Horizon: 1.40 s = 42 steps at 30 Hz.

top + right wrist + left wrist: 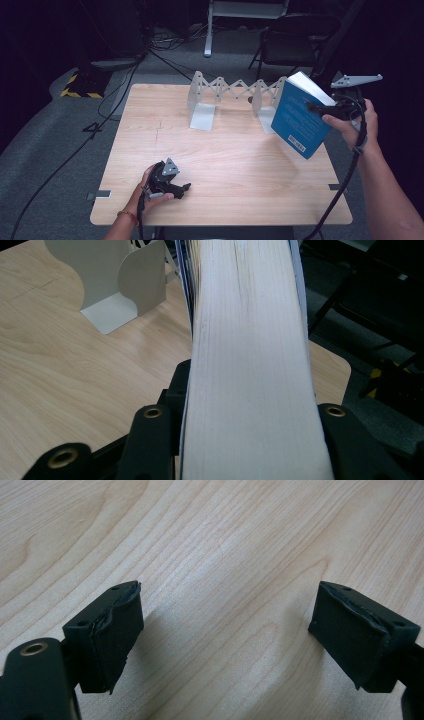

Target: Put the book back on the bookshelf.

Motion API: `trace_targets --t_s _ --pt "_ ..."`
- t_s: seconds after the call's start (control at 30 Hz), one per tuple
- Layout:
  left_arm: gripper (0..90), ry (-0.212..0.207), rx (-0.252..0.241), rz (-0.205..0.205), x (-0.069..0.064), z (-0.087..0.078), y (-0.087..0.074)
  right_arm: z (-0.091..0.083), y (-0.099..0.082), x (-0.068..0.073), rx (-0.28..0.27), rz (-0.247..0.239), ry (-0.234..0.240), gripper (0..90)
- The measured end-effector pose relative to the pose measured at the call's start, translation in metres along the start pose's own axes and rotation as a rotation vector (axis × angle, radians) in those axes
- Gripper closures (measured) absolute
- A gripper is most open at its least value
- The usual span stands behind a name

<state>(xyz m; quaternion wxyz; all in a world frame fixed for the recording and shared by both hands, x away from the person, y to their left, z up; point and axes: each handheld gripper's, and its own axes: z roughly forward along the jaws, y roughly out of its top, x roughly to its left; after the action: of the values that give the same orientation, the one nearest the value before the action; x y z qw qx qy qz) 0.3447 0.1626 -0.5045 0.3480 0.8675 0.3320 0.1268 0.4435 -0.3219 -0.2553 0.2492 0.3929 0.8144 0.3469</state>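
Observation:
A thick blue book (300, 117) hangs tilted in the air over the table's right edge, pinched across its covers by my right gripper (320, 111). In the right gripper view the book's pale page block (250, 355) runs up between the two black jaws, which press on both covers. A white expanding book rack (230, 97) with upright end plates stands at the back of the wooden table (225, 170), just left of the book; one end plate (120, 285) shows beside the pages. My left gripper (186, 188) rests low on the near left of the table, jaws wide apart over bare wood (225, 570), with nothing between its fingers (112, 630).
Past the far edge of the table are a dark folding chair (295, 40), a white stand leg (207, 30) and black cables (125, 85) on grey floor. A yellow-black striped block (80, 85) lies at the far left. The right table edge is directly under the held book.

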Motion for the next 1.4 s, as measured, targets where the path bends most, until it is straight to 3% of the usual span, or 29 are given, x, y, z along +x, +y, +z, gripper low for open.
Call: trace_targets --t_s 0.13,0.6,1.0,1.4 --pt "14.0 0.000 0.000 0.000 0.000 0.000 0.000 0.012 0.012 -0.001 -0.004 0.020 -0.025 60.1" --pt "14.0 -0.002 0.001 0.001 0.000 0.000 0.000 0.054 0.036 -0.010 0.004 0.092 -0.047 60.1" --pt "14.0 0.000 0.000 0.000 0.000 0.000 0.000 0.083 0.044 -0.023 0.015 0.147 -0.086 60.1" --pt "14.0 0.001 -0.001 -0.002 -0.001 0.000 -0.001 0.109 0.040 -0.033 0.014 0.207 -0.139 60.1"
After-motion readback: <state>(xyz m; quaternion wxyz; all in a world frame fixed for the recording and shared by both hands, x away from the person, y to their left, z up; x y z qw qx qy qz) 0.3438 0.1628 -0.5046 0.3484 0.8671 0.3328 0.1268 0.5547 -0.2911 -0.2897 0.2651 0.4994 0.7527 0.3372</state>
